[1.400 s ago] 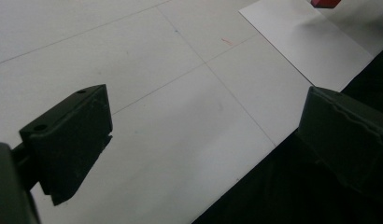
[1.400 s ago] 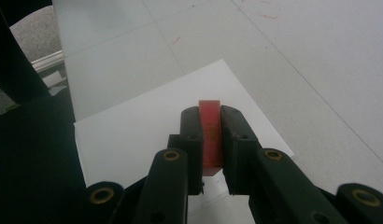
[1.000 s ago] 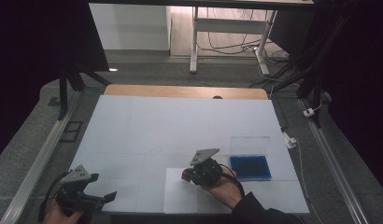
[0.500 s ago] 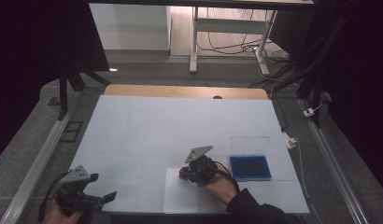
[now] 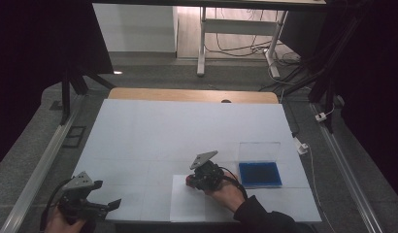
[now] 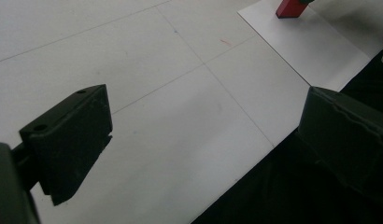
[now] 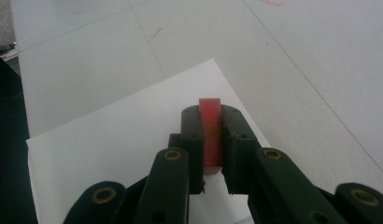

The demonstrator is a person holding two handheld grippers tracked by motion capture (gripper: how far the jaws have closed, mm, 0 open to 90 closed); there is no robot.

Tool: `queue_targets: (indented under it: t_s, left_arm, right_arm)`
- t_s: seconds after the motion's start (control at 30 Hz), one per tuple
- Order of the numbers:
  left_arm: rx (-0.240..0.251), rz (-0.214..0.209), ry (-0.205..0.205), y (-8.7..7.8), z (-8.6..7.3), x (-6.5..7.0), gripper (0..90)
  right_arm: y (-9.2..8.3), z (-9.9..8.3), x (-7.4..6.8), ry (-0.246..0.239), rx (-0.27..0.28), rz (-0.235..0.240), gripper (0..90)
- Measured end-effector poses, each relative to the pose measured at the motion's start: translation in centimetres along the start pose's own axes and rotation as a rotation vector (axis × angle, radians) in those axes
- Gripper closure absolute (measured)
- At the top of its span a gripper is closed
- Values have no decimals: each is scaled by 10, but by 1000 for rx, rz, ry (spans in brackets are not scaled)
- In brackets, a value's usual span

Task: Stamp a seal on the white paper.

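At the near left corner of the white table (image 5: 153,131), the left gripper (image 5: 97,206) hangs in the person's left hand (image 5: 61,224) over the table's near edge. Its jaws stand wide apart with nothing between them, and in the left gripper view only bare tabletop lies under the gap.

Further right, a white sheet of paper (image 5: 185,208) lies flat at the near edge of the table. Over its far right corner sits the right gripper (image 5: 192,180), held in the person's right hand (image 5: 226,191), with the grey plate on top tilted upward. Its jaws are closed on a small red block (image 7: 210,133); in the right gripper view the block stands upright between the two pads, its top poking out past the fingertips. The high view shows the block (image 5: 189,180) as a red spot at the gripper's left end, above the sheet.

Just right of that hand, a blue tray (image 5: 259,174) lies on the table, with a clear lid (image 5: 258,151) standing upright along its far side.
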State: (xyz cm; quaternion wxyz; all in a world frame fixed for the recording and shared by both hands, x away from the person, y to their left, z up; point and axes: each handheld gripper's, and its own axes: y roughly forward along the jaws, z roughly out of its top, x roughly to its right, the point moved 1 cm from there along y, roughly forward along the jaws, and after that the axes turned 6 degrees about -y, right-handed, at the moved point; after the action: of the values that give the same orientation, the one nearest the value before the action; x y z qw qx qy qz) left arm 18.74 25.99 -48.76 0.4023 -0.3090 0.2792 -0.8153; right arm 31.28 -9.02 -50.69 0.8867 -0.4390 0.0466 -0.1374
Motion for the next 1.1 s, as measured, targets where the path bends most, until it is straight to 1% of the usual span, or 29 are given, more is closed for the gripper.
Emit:
queue_targets:
  t_s: [0.1,0.13,0.17,0.4,0.47,0.5,0.53,0.57,0.77,0.83,0.9,0.97,1.03,1.1]
  left_arm:
    - [-1,1,2,0,0,0,33]
    - [-1,1,2,0,0,0,32]
    - [-1,1,2,0,0,0,33]
    - [0,-1,0,0,0,0,33]
    - [-1,0,2,0,0,0,33]
    - [-1,1,3,0,0,0,33]
    - [-1,1,3,0,0,0,33]
    - [-1,1,3,0,0,0,32]
    - [-1,1,4,0,0,0,33]
    - [0,1,4,0,0,0,33]
    - [1,1,4,0,0,0,33]
    - [1,0,5,0,0,0,33]
    - [3,0,4,-1,0,0,32]
    - [3,-1,3,-1,0,0,33]
  right_arm:
    - [0,1,-3,-23,-10,-19,809]
    - [0,1,-4,-23,-9,-22,809]
    - [0,2,-5,-38,-14,-31,809]
    - [0,3,-9,-57,-23,-50,809]
    - [1,2,-8,-52,-20,-46,809]
    - [1,1,-5,-23,-9,-28,809]
    - [1,1,-5,-23,-9,-28,809]
    - [0,0,-3,-5,-3,-15,809]
    - [1,-4,6,57,29,31,809]
    - [0,-4,6,54,29,31,808]
    - [0,-4,4,36,28,26,807]
    - [0,-3,3,29,27,20,805]
    - [0,-3,2,8,23,14,803]
    - [0,-2,1,3,20,6,802]
